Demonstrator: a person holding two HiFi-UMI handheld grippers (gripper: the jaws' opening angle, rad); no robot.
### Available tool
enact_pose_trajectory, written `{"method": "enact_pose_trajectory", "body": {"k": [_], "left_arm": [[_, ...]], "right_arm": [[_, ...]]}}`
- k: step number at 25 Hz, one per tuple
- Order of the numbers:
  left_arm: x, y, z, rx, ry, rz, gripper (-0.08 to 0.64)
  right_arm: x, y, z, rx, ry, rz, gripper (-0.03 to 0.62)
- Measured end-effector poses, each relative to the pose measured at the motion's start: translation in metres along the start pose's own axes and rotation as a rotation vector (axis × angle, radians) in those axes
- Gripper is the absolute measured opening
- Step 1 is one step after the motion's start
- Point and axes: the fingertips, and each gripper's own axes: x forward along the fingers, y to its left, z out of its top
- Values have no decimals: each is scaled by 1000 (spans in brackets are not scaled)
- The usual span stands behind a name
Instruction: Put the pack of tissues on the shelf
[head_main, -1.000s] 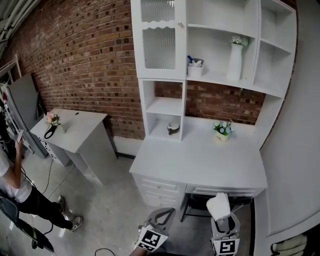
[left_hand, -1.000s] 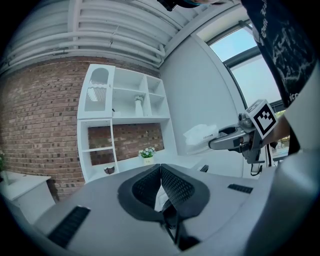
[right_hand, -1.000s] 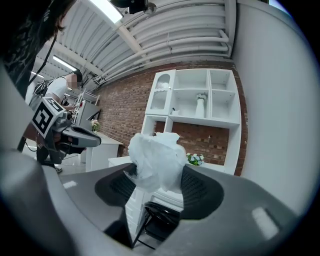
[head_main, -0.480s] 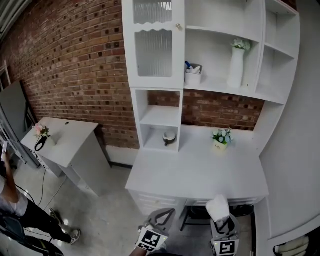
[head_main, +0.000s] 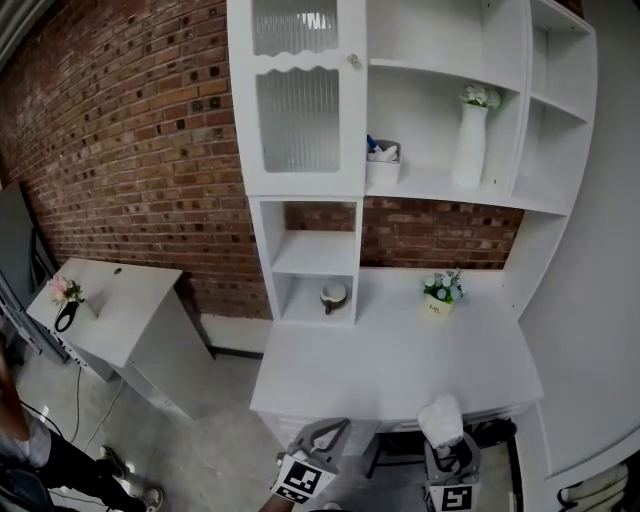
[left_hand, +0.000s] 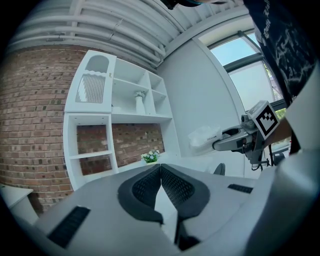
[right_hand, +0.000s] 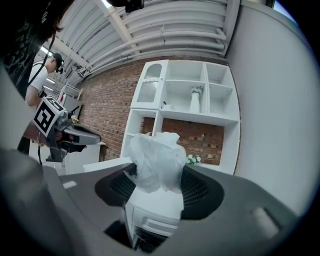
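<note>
1. Left gripper (head_main: 337, 426): we find it at the bottom edge of the head view, short of the desk's (head_main: 400, 350) front edge, pointing about level toward the shelf unit (head_main: 440, 192); its jaws are pressed together with nothing between them; its marker cube faces up.

2. Right gripper (head_main: 447, 452): just beside the left and apart from it, pointing the same way; its jaws are pinching the tissues (head_main: 440, 416), a white pack whose crumpled plastic top stands up past the pads; the pack is in the air near the desk's front edge, well apart from the shelves.

3. Desk: white, its top bare but for a small flower pot (head_main: 437, 293) near the back right; drawers below on the left; a dark chair (head_main: 398, 446) tucked under.

4. Shelf unit: white, standing on the desk against a brick wall (head_main: 150, 150); a ribbed glass door (head_main: 300, 110) at upper left; a cup (head_main: 333, 294) in the lowest cubby; a white vase (head_main: 470, 140) and a small box (head_main: 382, 168) on the open shelf.

5. Room: grey floor (head_main: 220, 440); a white side table (head_main: 120, 310) at left carrying small flowers (head_main: 66, 290); a person (head_main: 40, 460) at the lower left corner.
</note>
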Motion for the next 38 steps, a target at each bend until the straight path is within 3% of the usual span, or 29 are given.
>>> {"method": "enact_pose_trajectory", "body": {"k": [6,11,28,38], "left_arm": [[7,19,-1,-3,-5,-14,11],[10,28,-2,-61,-28,-10,11],[51,76,-6,-36,22,58,11],[88,98,7,-24,9,107,11]], "right_arm": [[14,7,6,17,11,-18,252],[24,8,8,22,15,-16,252],[99,-24,29,13,-14,33,252],[145,-55,58,14,-59,57,252]]}}
